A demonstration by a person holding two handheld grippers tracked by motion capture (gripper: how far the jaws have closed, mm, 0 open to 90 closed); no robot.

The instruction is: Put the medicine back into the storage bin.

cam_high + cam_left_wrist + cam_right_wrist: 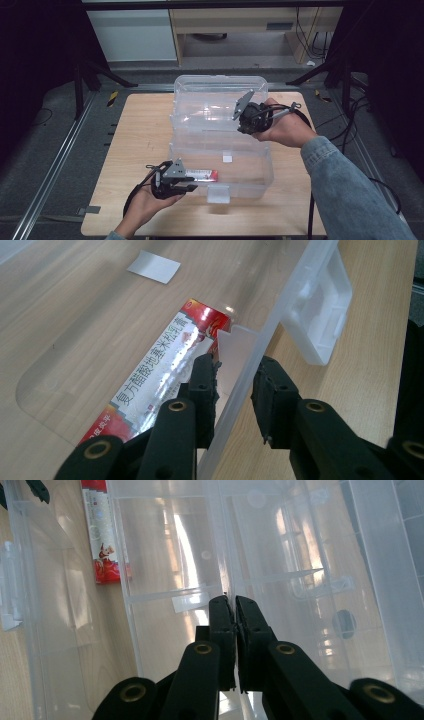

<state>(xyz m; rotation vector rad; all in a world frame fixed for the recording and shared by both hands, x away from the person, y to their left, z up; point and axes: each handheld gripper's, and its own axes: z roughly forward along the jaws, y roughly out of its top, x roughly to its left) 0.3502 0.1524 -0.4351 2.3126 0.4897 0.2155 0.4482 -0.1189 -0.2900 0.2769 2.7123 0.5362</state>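
1. The red and white box (pixel 202 175) lies flat on the bottom of the clear plastic storage box (pixel 250 172), in its front compartment near the left end, just behind the front wall.
2. In the left gripper view the box's printed face (pixel 155 372) runs alongside that wall.
3. The left gripper (pixel 172 184) straddles the front wall, its jaws released: one inside against the red and white box, one outside over the counter (pixel 130 150).
4. The white latch (pixel 218 194) hangs on the front wall, just right of this gripper.
5. The right gripper (pixel 234 611) sits farther back, jaws clenched on a thin upright wall of the tiered tray (pixel 210 112).
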